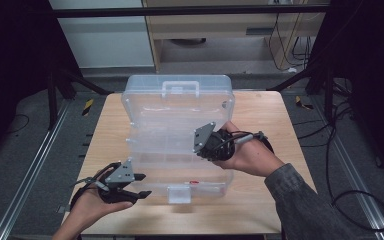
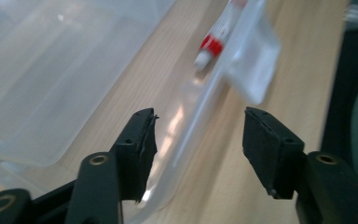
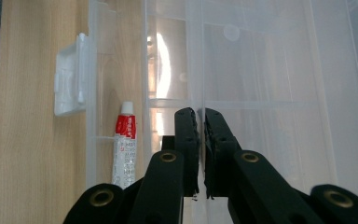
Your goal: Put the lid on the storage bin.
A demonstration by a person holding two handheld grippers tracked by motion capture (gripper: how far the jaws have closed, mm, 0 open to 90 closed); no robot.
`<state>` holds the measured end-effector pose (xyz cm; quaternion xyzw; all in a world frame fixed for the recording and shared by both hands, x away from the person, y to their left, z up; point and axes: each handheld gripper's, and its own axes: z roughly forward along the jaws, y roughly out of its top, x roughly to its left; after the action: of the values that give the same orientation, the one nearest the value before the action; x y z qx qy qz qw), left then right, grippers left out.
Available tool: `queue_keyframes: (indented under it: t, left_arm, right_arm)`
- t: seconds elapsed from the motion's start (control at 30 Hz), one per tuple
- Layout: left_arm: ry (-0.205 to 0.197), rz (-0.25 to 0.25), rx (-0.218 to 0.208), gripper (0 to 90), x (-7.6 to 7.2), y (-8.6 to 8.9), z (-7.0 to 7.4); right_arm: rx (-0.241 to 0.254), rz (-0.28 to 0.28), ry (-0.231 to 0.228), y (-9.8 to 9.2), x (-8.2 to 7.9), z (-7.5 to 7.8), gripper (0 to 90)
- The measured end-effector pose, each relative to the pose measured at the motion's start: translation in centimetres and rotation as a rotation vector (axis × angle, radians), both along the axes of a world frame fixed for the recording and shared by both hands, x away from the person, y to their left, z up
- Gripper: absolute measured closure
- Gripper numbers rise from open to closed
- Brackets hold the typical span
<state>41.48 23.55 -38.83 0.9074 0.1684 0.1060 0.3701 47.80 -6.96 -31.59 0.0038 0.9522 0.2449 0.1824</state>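
A clear plastic organiser box (image 1: 180, 125) lies on the wooden table (image 1: 260, 200), its lid (image 1: 200, 107) tilted up, handle (image 1: 180, 89) at the far side. My right gripper (image 1: 201, 144) is shut on the lid's thin right edge (image 3: 200, 70); in the right gripper view its jaws (image 3: 200, 114) pinch that edge. A small red-and-white tube (image 3: 123, 149) lies in the base's front compartment (image 1: 194, 182). My left gripper (image 1: 141, 185) is open at the base's front left corner. In the left gripper view, the base's front wall (image 2: 186, 126) runs between the open jaws (image 2: 198, 140).
A white latch tab (image 1: 179, 194) sticks out from the box's front edge, close to the table's near edge. Bare wood lies left and right of the box. Metal rails (image 1: 35, 160) and cables (image 1: 350, 200) run on the floor around the table.
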Motion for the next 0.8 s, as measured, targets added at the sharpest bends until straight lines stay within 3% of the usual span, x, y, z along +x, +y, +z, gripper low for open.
queue_keyframes:
  t: [0.03, 0.1, 0.13, 0.17, 0.2, 0.23, 0.27, 0.33, 0.4, 0.47, 0.57, 0.67, 0.8]
  left_arm:
    - [0.013, 0.004, -0.079, 43.3, -0.3, 0.6, 0.7]
    - [0.006, 0.022, -0.121, 49.6, -0.4, 1.3, 1.6]
    - [0.006, 0.022, -0.121, 53.3, -0.4, 1.3, 1.6]
    - [0.002, 0.046, -0.141, 58.4, -0.1, 2.3, 2.7]
    - [0.002, 0.046, -0.141, 62.8, -0.1, 2.3, 2.7]
    - [-0.011, 0.074, -0.146, 71.0, 0.2, 3.0, 3.6]
    - [-0.009, 0.091, -0.144, 73.7, 0.6, 3.4, 4.2]
    - [-0.012, 0.102, -0.144, 83.9, 0.8, 3.6, 4.6]
    - [-0.01, 0.122, -0.15, 88.0, 1.6, 4.1, 5.6]
    - [-0.001, 0.148, -0.149, 89.8, 2.9, 4.4, 6.9]
    - [-0.005, 0.161, -0.147, 89.8, 3.6, 4.4, 7.7]
    - [-0.001, 0.197, -0.177, 89.6, 5.7, 4.4, 9.4]
    - [0.011, 0.222, -0.194, 89.6, 7.2, 4.4, 10.5]
  right_arm:
    - [0.009, 0.006, 0.002, 0.0, 0.1, -0.1, 85.5]
    - [0.009, 0.006, 0.004, 0.0, 0.1, -0.1, 85.4]
    - [0.009, 0.006, 0.004, 0.0, 0.1, -0.1, 85.4]
    - [0.011, 0.005, 0.0, -0.1, 0.0, -0.1, 85.4]
    - [0.01, 0.005, -0.002, -0.1, 0.0, -0.1, 85.4]
    - [0.009, 0.005, 0.001, -0.1, 0.0, -0.1, 85.5]
    - [0.008, 0.006, -0.001, 0.0, -0.1, -0.1, 85.5]
    - [0.007, 0.005, 0.0, 0.0, -0.1, -0.2, 85.6]
    - [0.003, 0.009, 0.001, 0.0, -0.1, -0.2, 85.6]
    - [0.002, 0.008, 0.005, 0.0, -0.2, -0.2, 85.6]
    - [0.005, 0.005, 0.0, -0.1, -0.2, -0.2, 85.5]
    - [-0.001, 0.006, 0.001, -0.1, -0.3, -0.3, 85.6]
    - [0.0, 0.008, -0.001, 0.0, -0.4, -0.4, 85.3]
